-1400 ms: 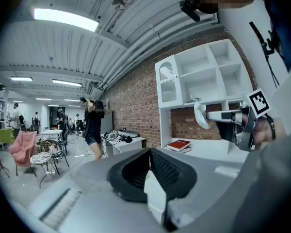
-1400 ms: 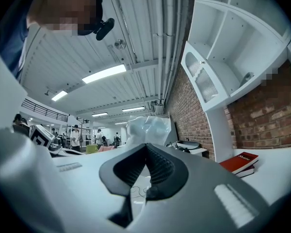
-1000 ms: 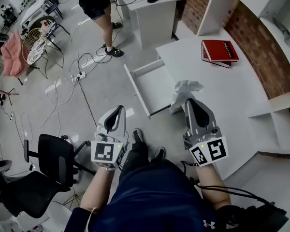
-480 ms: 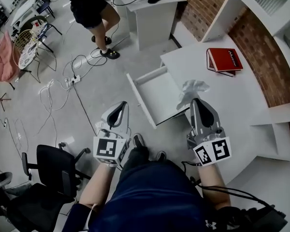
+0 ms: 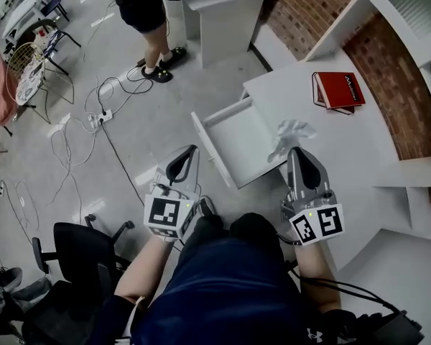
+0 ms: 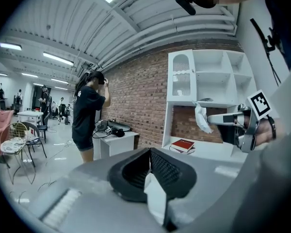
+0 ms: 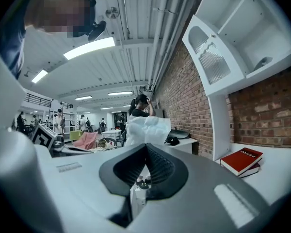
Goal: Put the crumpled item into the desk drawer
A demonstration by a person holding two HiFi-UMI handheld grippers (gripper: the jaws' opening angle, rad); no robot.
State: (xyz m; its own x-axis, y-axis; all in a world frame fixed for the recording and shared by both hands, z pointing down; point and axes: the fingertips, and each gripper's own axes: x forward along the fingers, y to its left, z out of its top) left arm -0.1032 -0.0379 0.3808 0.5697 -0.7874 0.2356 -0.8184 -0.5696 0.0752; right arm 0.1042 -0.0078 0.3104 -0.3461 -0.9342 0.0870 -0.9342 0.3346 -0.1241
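Observation:
A crumpled white paper (image 5: 291,134) sticks up from my right gripper (image 5: 297,152), which is shut on it; in the right gripper view the paper (image 7: 146,128) fills the space just beyond the jaws. It hangs over the white desk's (image 5: 359,139) left edge, right beside the open white drawer (image 5: 238,141), which shows nothing inside. My left gripper (image 5: 185,158) is shut with nothing in it, held over the floor left of the drawer. The left gripper view shows the right gripper (image 6: 229,122) with the paper (image 6: 202,118).
Two red books (image 5: 337,90) lie stacked on the desk's far part, below white wall shelves (image 6: 208,79). A person (image 5: 147,9) stands by another white desk (image 5: 219,6). Cables (image 5: 93,117) run across the floor, and a black office chair (image 5: 75,257) stands at my lower left.
The right gripper still holds the paper beside the drawer. My view has shifted a little, and the left gripper has come slightly nearer the drawer. The standing person has shifted.

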